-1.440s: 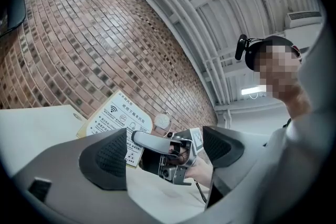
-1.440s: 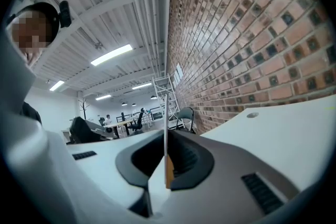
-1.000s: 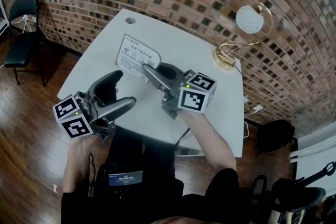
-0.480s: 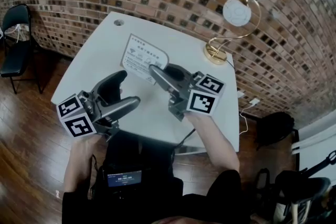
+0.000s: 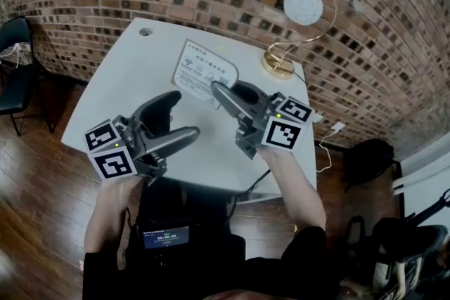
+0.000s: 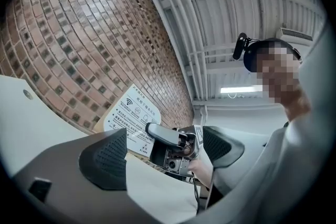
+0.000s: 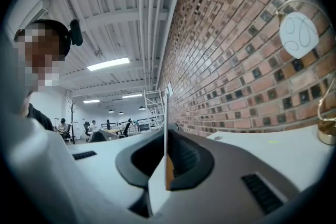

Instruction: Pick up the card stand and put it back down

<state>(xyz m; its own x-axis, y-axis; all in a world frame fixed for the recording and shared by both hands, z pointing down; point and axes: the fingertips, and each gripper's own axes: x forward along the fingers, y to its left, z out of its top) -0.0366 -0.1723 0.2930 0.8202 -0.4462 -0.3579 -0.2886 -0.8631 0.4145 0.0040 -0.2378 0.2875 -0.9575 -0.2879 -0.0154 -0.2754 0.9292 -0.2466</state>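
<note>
The card stand (image 5: 205, 72) is a white printed sign that stands over the white table (image 5: 119, 91). My right gripper (image 5: 226, 89) is shut on its right edge. In the right gripper view the card (image 7: 166, 128) shows edge-on, pinched between the two dark pads (image 7: 189, 157). Whether its foot touches the table I cannot tell. My left gripper (image 5: 184, 116) is to the left of it, open wide, with nothing between its fingers. In the left gripper view the card stand (image 6: 128, 118) and the right gripper (image 6: 173, 147) show between my open left pads.
A gold arc lamp (image 5: 299, 17) with a white globe stands at the table's far right corner. A round cable hole (image 5: 145, 31) is at the far left. A brick wall runs behind the table, a black chair (image 5: 13, 74) stands on the left, and a cable (image 5: 325, 151) hangs off the right edge.
The right gripper and the card stand have shifted right over the table, toward the lamp. The left gripper has followed the same way, still open.
</note>
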